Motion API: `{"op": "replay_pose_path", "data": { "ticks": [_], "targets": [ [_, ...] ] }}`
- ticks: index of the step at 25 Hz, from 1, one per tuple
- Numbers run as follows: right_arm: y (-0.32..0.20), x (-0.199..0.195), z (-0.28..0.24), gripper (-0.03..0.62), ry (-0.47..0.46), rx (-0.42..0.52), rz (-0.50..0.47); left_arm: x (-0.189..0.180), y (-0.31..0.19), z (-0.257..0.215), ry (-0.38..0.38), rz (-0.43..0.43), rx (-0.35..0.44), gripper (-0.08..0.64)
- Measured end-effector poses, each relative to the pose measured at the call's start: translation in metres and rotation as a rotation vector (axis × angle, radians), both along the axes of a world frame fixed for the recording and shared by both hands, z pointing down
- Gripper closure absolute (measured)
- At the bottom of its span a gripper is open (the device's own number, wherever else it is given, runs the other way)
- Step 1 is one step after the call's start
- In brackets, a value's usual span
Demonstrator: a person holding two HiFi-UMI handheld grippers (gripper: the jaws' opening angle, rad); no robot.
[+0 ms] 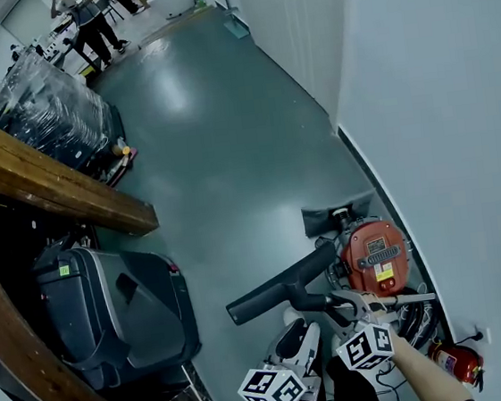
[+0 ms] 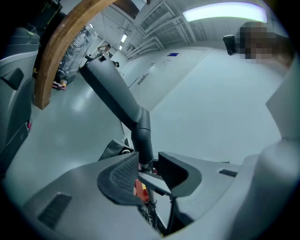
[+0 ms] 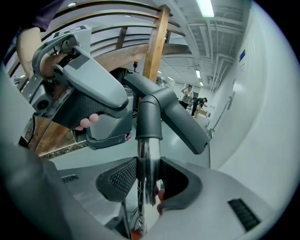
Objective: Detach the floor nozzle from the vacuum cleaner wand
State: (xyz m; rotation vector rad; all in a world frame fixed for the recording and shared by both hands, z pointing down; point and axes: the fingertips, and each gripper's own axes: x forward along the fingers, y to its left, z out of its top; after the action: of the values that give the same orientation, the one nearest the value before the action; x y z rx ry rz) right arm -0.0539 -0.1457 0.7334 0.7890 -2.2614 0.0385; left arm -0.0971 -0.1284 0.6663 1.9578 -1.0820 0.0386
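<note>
The dark grey floor nozzle [image 1: 279,289] hangs off the floor, its bar slanting up left in the left gripper view [image 2: 105,79]. Its neck [image 2: 143,138] runs down into the gap of my left gripper [image 2: 147,174], whose pads stand apart and do not press on it. The nozzle's collar [image 3: 150,119] sits on the chrome wand [image 3: 147,159]. My right gripper [image 3: 149,180] is shut on that wand just below the collar. In the head view the left gripper [image 1: 300,320] and right gripper [image 1: 357,307] sit close together at the joint.
The red vacuum canister [image 1: 376,257] stands by the white wall [image 1: 458,126], with a fire extinguisher [image 1: 455,362] beside it. At the left are a black case [image 1: 120,313], a wooden beam [image 1: 51,186] and a wrapped pallet [image 1: 51,110]. People stand far back [image 1: 100,23].
</note>
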Motion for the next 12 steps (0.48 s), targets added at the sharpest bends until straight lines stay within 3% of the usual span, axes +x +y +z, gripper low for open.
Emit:
{"op": "replay_pose_path", "data": {
  "ticks": [3, 8, 12],
  "targets": [
    [0.005, 0.006, -0.01, 0.43, -0.01, 0.014, 0.002, 0.01, -0.004, -0.002, 0.058, -0.011, 0.002, 0.395],
    [0.013, 0.014, -0.03, 0.43, -0.019, 0.026, 0.008, 0.025, -0.014, -0.007, 0.146, -0.026, 0.003, 0.356],
    [0.021, 0.017, -0.035, 0.43, -0.028, 0.046, 0.002, 0.039, -0.023, -0.012, 0.173, -0.024, 0.024, 0.351]
  ]
}}
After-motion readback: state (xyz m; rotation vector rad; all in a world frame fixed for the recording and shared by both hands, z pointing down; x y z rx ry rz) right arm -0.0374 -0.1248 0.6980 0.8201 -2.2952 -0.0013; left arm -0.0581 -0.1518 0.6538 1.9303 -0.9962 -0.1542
